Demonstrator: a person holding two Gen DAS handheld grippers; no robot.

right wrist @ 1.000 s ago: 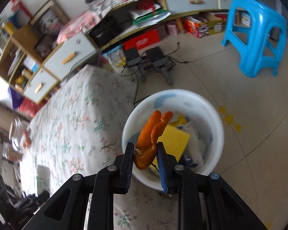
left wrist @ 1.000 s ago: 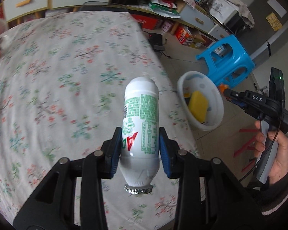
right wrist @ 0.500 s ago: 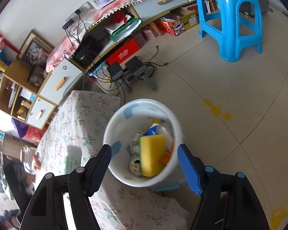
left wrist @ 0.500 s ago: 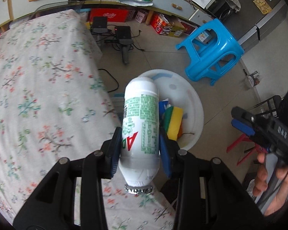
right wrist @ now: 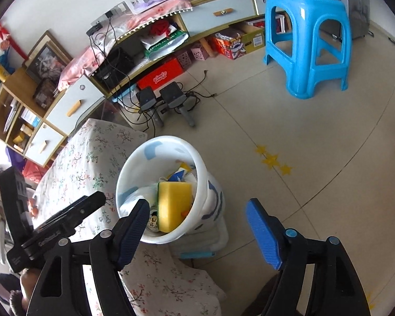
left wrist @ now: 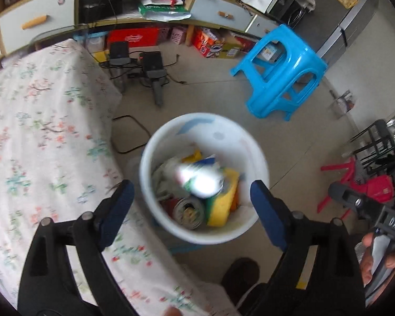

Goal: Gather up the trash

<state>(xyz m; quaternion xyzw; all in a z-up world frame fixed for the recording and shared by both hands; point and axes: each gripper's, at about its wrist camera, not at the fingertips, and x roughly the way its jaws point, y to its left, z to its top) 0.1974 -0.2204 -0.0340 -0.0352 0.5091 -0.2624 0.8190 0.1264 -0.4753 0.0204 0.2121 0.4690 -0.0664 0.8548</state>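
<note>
**Both grippers empty over bin**

Left gripper (left wrist: 192, 205): fingers spread wide, nothing between them, hovering above the bin (left wrist: 260, 158). Right gripper (right wrist: 197, 226): fingers also spread wide, empty, bin (right wrist: 197, 158) at its 11 o'clock, left pad overlapping the near rim.

Bottle (left wrist: 200, 181): blurred, white with green print, inside the bin on top of the other trash. Just beside it at 4 o'clock a yellow sponge (left wrist: 222, 205), standing on edge; a can (left wrist: 188, 212) at 6 o'clock of the bottle. In the right view the sponge (right wrist: 175, 205) is sharp, the bottle can't be made out.

Bin stands on the floor, touching the edge of the flowered tablecloth (left wrist: 39, 131) at its 9 o'clock. Farther off: two black speakers (left wrist: 137, 55) at 11 o'clock, blue stool (left wrist: 281, 71) at 1 o'clock, shelf unit (left wrist: 144, 13) along the back wall.
</note>
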